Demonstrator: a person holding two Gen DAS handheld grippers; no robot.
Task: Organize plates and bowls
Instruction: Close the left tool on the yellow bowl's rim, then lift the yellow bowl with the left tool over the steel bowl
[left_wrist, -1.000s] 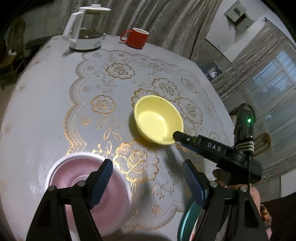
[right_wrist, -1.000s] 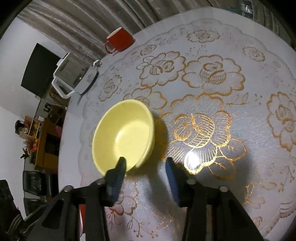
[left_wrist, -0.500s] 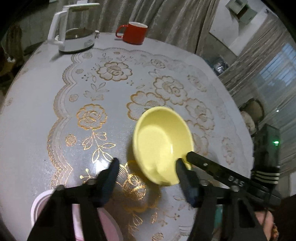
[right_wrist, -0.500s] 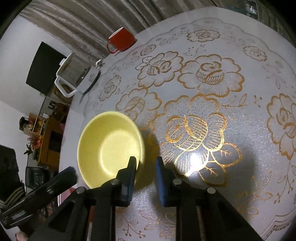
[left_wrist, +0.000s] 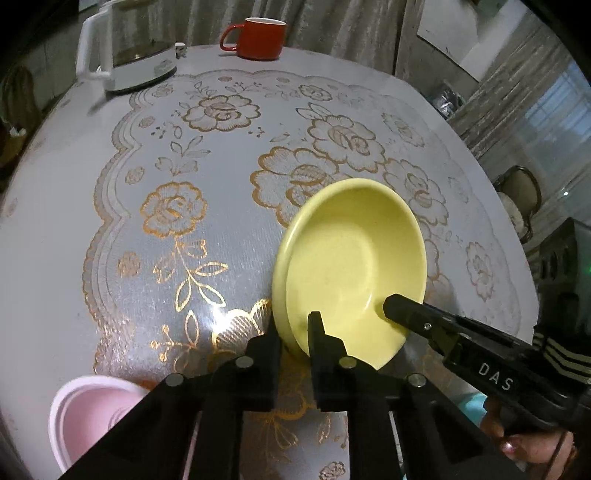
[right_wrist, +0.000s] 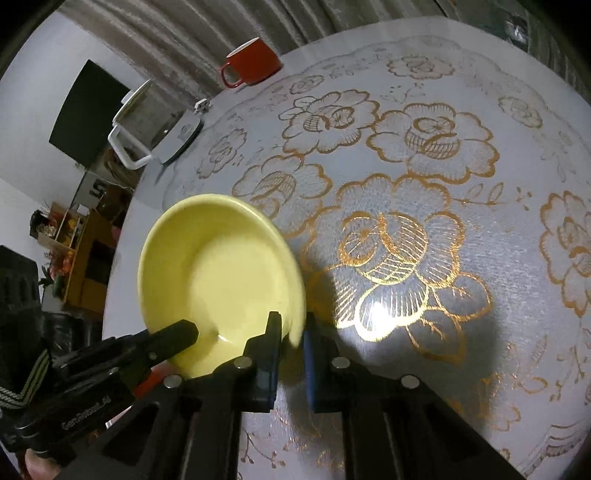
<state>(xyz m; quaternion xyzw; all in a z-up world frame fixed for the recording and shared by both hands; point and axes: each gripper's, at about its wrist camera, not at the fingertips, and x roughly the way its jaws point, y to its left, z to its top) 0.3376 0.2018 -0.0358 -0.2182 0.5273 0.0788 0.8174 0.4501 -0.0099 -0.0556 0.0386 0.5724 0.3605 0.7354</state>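
A yellow bowl is tilted above the lace tablecloth, gripped from two sides. My left gripper is shut on its near-left rim, one finger inside and one outside. My right gripper is shut on the bowl's near-right rim; it also shows in the left wrist view as a black arm coming in from the right. A pink bowl sits on the table at the lower left. A teal dish peeks out at the lower right, mostly hidden.
A red mug and a white electric kettle stand at the far edge of the round table. Curtains hang behind. A chair stands to the right.
Both grippers closed on the yellow bowl's rim. The left gripper moved right, away from the pink bowl, to the yellow bowl. The bowl now tilts.
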